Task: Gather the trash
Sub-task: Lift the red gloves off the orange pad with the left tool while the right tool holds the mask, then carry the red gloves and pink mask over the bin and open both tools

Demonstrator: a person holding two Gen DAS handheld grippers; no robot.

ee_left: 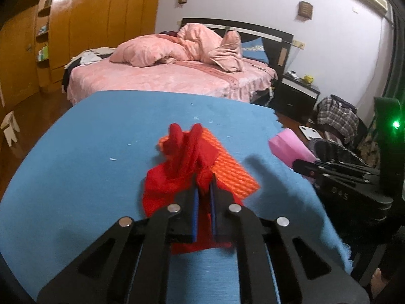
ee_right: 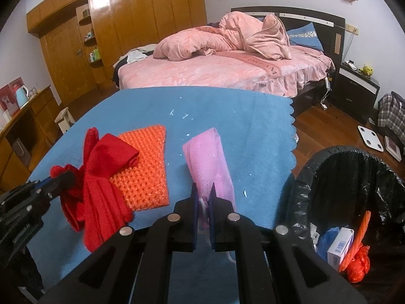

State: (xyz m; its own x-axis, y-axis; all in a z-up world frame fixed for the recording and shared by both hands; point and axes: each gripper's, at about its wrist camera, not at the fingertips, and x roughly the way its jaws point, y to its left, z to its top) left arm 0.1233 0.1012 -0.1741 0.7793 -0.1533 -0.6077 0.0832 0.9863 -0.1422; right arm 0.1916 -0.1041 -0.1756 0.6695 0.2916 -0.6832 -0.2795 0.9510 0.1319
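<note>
The right gripper holds the near end of the pink foam strip between narrow fingers. The strip's long axis points away across the table, and the lined trash bin stands just right. The left gripper pinches the red cloth.

Setting: home bedroom. Bed at 12 o'clock, pink duvet heaped on it, blue pillow against dark headboard. Wooden wardrobe along wall at 10–11 o'clock. Nightstand at 2 o'clock. Wood floor with scale at 3 o'clock. Kettle on sideboard at 9 o'clock.
</note>
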